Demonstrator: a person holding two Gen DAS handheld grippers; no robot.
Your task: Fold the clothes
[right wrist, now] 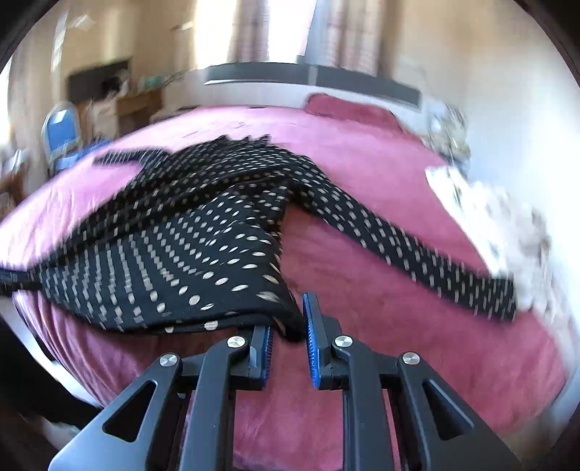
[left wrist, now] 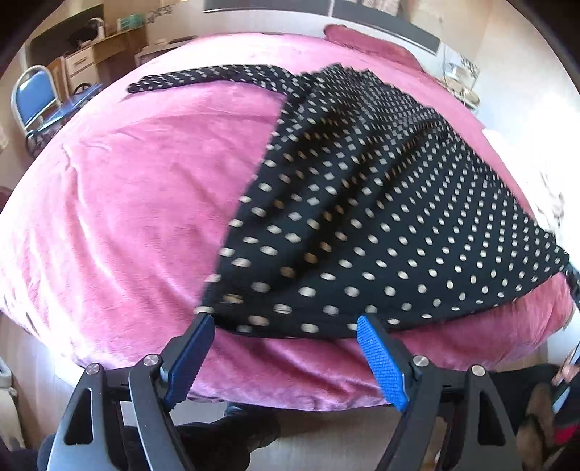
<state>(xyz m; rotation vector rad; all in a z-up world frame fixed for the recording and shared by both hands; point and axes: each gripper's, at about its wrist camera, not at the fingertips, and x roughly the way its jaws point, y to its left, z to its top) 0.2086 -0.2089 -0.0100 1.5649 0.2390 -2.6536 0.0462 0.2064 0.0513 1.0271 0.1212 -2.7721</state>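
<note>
A black garment with white polka dots (left wrist: 362, 203) lies crumpled on a pink bed cover (left wrist: 127, 217). One sleeve (left wrist: 203, 78) stretches to the far left. My left gripper (left wrist: 286, 322) is open, its blue pads either side of the garment's near hem. In the right wrist view the garment (right wrist: 181, 253) is bunched, and a long sleeve (right wrist: 417, 250) trails to the right. My right gripper (right wrist: 290, 326) is nearly closed on the garment's near corner, which sits pinched between the pads.
A pink pillow (left wrist: 366, 41) lies at the head of the bed by a dark headboard (left wrist: 384, 18). A blue chair (left wrist: 34, 98) and a wooden desk (left wrist: 101, 47) stand at the far left. White patterned cloth (right wrist: 507, 217) lies at the bed's right edge.
</note>
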